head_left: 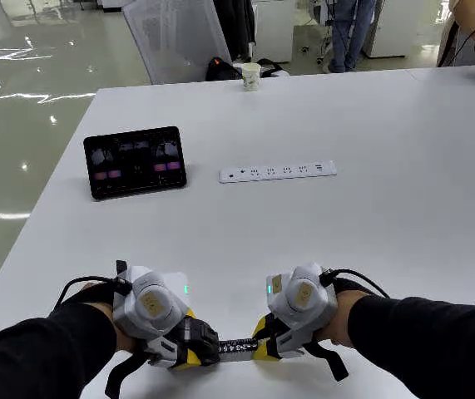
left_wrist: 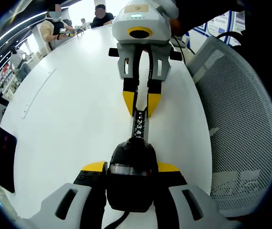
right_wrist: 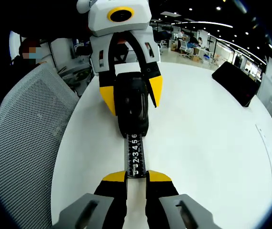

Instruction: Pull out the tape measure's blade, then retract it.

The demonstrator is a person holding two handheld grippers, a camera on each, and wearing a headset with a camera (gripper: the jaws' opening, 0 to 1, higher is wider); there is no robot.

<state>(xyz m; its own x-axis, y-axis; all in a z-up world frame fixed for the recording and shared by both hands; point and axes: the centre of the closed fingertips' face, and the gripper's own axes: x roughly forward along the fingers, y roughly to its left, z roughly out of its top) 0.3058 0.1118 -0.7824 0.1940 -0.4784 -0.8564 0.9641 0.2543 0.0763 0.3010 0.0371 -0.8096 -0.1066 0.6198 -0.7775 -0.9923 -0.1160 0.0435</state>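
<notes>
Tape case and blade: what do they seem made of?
Case: likely black plastic or rubber, matte with a soft sheen on its curved top. Blade: thin black strip with printed white numerals, probably coated steel, though the look leaves that open.

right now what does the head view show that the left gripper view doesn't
Head view adds: a paper cup at the far edge of the table, the glossy floor and the person's black sleeves. Left gripper view adds: a mesh chair beside the table and readable digits on the blade. Both: the white table, the left gripper shut on the tape case, the right gripper pinching the blade's end, the tablet and the power strip.
</notes>
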